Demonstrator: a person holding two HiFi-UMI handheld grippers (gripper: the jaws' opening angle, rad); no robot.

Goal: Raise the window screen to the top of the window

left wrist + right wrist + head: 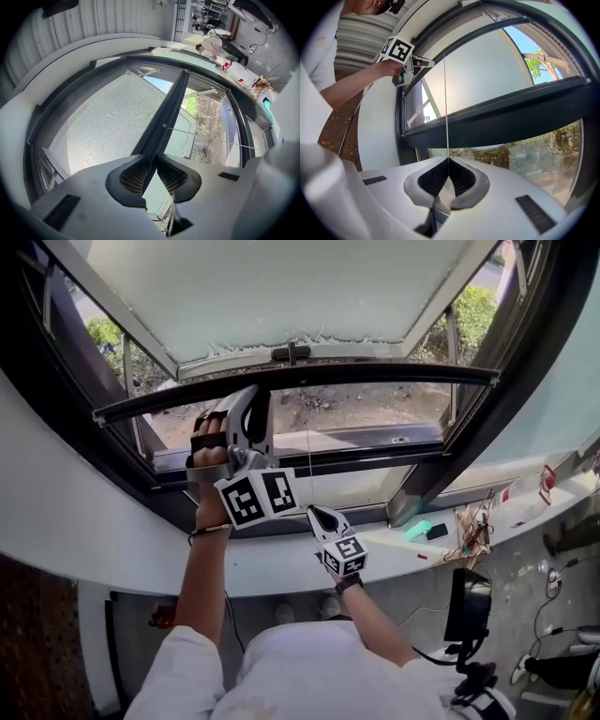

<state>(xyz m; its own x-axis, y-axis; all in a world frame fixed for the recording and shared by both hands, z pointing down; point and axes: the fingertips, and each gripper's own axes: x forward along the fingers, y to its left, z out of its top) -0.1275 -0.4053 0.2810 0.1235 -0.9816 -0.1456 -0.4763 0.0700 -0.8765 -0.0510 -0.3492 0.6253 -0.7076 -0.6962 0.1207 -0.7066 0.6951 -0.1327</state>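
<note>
In the head view, the pale mesh window screen (272,287) has its dark horizontal bottom rail (375,371) only partway up the black window frame (534,343), so I judge the top is not yet reached. My left gripper (247,399) reaches up to the rail near its left end. My right gripper (315,514) sits lower, at the thin white pull cord (307,451) hanging from mid-rail. Lifting this far off-centre could cock the rail in its tracks and jam it.

In the left gripper view, the jaws pinch the rail's narrow edge between the ribbed pads (133,178). That is a slim bite, and an angled push could let it slip out.

In the right gripper view, the jaws are pressed together on the cord, which runs straight up to the rail. If this hand lags or drags sideways, the cord could fight the lift, slide through the pads or snap.
</note>
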